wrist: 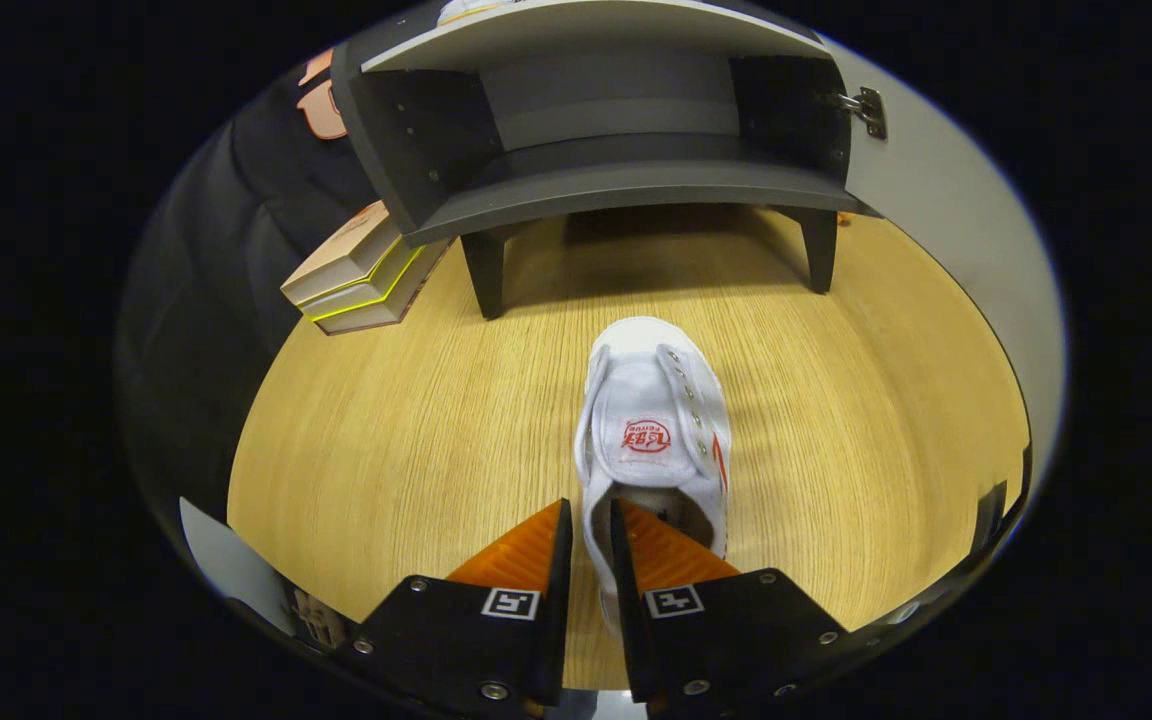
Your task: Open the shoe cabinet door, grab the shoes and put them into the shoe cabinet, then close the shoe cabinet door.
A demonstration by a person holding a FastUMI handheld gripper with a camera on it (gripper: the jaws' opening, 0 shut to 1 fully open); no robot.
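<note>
From the gripper view, the gripper point(591, 535) sits low over a pale wooden table point(416, 420), its two fingers drawn close together and pinching the left side wall of a white shoe point(654, 420) — one finger outside the shoe, the other down inside its opening. The shoe lies on the table just ahead of the fingers, toe pointing away toward the far side, its tongue showing a red mark and a row of metal eyelets along the right flap.

Beyond the shoe stands the shoe cabinet point(596, 130), dark grey, raised on short legs. Its door point(946, 250) is swung open to the right — a metal hinge point(866, 108) shows at the cabinet's far right corner — and the shelf inside lies open to view. A little of something white rests on the cabinet's top, too small to tell what.

Left of the cabinet, near its left front leg, a small stack of flat boxes point(361, 275) lies on the table, touching or nearly touching the cabinet's side.
</note>
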